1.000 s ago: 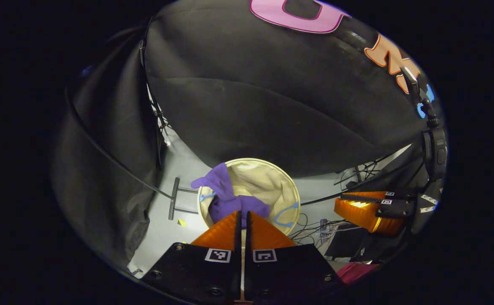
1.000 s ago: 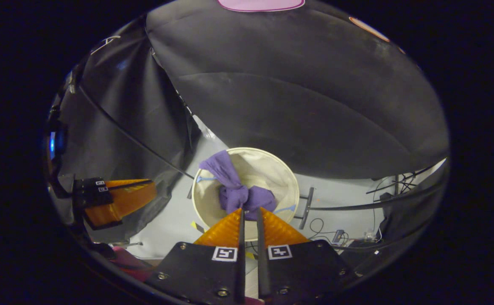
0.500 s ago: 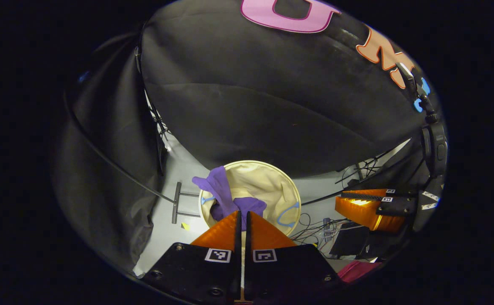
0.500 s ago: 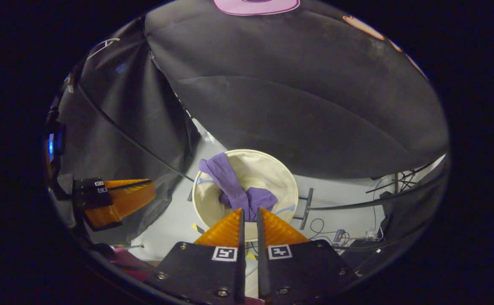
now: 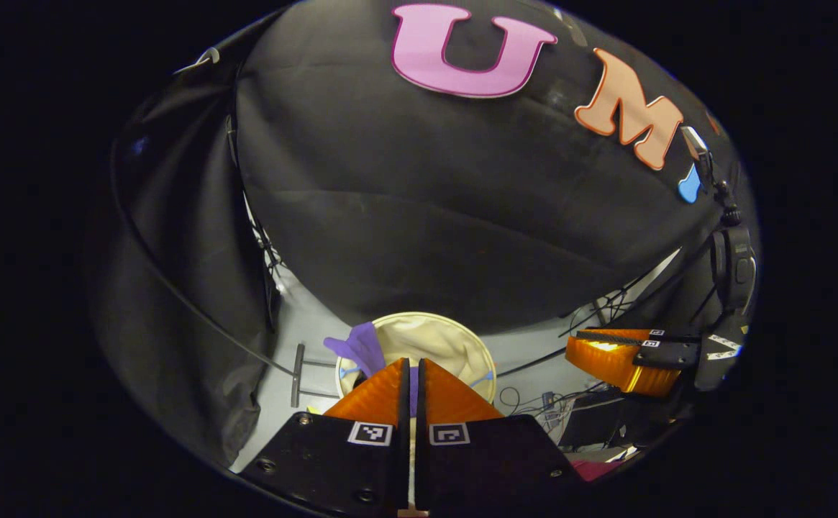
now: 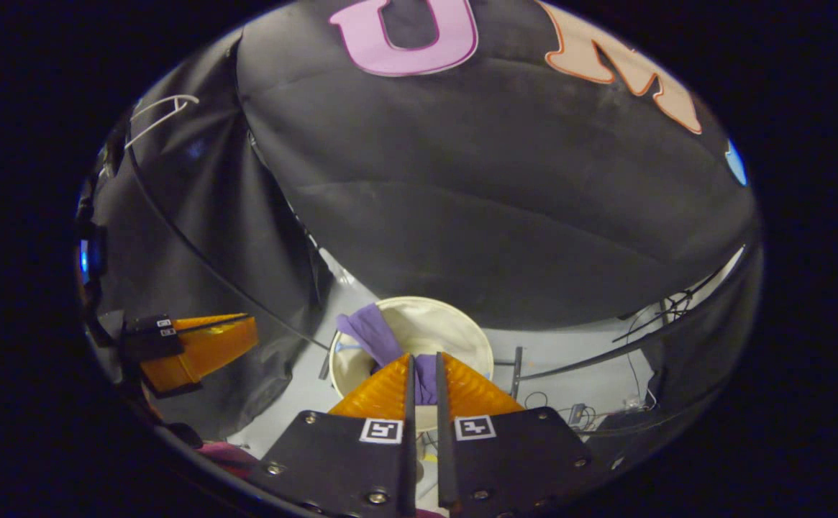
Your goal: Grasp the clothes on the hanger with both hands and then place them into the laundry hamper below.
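The purple garment (image 6: pixel 375 338) lies in the cream hamper (image 6: pixel 462 332), one end draped over its rim. The left gripper (image 5: pixel 410 370) and right gripper (image 6: pixel 422 367) hang above, fingers nearly together, holding nothing. The placing looks done; next, tuck in that end.

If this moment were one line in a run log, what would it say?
purple garment: in laundry hamper, part draped over rim | left gripper: shut, empty | right gripper: shut, empty | hanger: bare

Plenty of open air above the hamper (image 6: pixel 462 338); purple shirt (image 6: pixel 372 332) draped over its left rim, cables (image 5: pixel 534 396) cluttering the floor off its right side.
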Available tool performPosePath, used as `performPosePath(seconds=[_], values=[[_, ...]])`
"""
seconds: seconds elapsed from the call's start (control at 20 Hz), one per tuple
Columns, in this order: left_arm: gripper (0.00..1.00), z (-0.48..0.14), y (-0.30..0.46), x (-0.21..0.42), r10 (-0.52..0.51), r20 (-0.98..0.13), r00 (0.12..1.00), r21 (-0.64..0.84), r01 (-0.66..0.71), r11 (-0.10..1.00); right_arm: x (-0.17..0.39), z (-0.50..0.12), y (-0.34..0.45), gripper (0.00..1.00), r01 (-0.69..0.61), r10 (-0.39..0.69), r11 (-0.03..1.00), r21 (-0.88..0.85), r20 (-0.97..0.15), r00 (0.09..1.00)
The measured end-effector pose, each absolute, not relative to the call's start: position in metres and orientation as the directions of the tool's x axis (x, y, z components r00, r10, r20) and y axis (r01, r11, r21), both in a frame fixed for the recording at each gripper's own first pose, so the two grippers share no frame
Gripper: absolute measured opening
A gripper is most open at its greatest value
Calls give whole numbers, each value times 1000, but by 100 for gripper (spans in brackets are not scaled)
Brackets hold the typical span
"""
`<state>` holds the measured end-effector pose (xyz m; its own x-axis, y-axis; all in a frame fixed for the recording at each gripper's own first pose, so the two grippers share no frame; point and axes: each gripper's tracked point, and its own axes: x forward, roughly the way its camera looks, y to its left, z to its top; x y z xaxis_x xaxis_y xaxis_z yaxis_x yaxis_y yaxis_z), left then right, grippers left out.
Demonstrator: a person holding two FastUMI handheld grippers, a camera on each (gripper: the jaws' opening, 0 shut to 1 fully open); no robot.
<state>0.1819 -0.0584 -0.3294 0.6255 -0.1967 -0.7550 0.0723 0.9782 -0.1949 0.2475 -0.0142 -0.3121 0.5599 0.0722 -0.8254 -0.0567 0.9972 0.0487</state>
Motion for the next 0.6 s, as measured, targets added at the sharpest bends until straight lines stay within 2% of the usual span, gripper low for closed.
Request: performPosePath(seconds=[0.35,0.6], values=[[5,-240,-69,194,-246,-587,771,-222,140,965,256,-217,-16,12,-15,60,997,73,-655,754],[5,-171,-71,189,-281,-455,845,-199,211,957,251,-155,-19,12,-5,50,996,87,-526,849]])
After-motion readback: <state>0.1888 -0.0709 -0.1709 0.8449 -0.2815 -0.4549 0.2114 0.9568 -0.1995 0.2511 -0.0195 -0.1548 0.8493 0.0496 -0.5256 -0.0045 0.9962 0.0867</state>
